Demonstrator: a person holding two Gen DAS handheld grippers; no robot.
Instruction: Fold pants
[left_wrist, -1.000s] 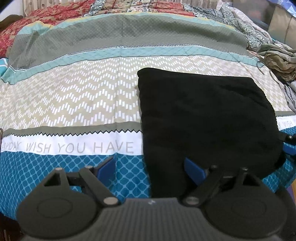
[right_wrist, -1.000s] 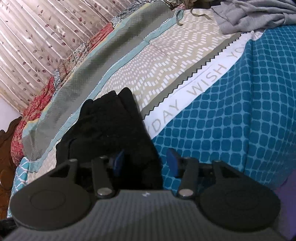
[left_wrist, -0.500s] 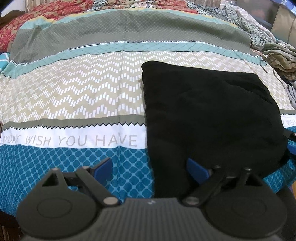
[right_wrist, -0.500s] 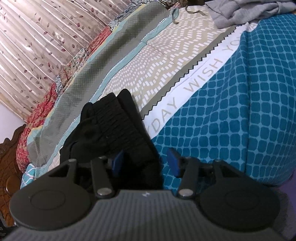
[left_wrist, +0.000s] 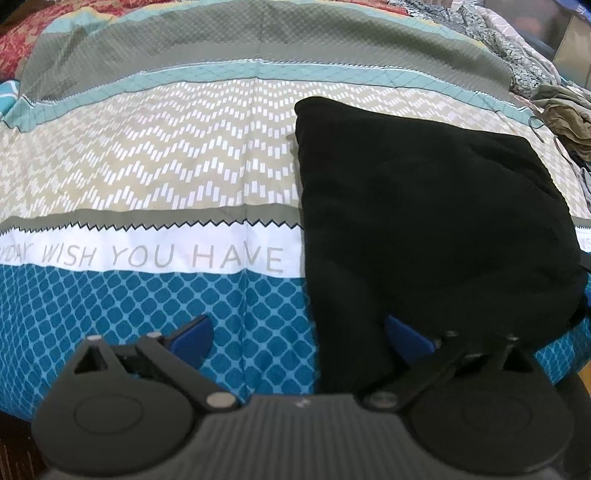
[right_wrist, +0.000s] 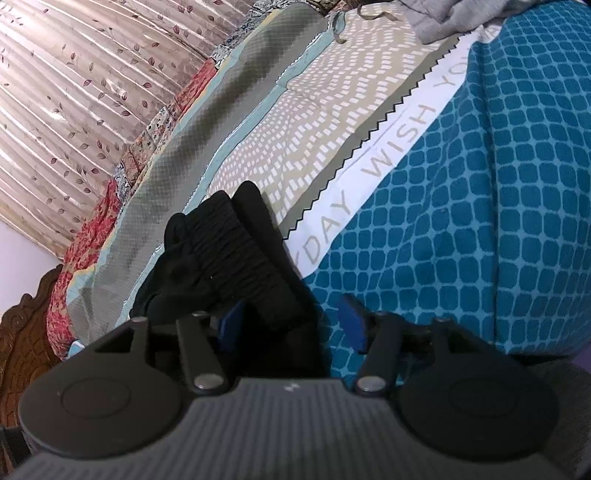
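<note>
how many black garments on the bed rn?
1: the black pants, folded into a block on the patterned bedspread, near edge between the open fingers of the left gripper and right gripper. Other clothes piled far right; some may be hidden.

The only readable writing is on the bedspread (left_wrist: 147, 177), printed in pale grey capitals along a white band (left_wrist: 147, 243) that runs left to right just below a dark zigzag line and just above the blue lattice pattern. In the left wrist view the band reads "…YDAY WISH YOU HAVE"; the first word is cut off at the left edge of the frame, and the line ends at the right where the black pants (left_wrist: 424, 221) lie over the band. In the right wrist view the same band (right_wrist: 388, 155) runs diagonally and shows "…YDAY WISH YO…", starting beside the pants (right_wrist: 229, 251) and cut off at the far right.
</note>
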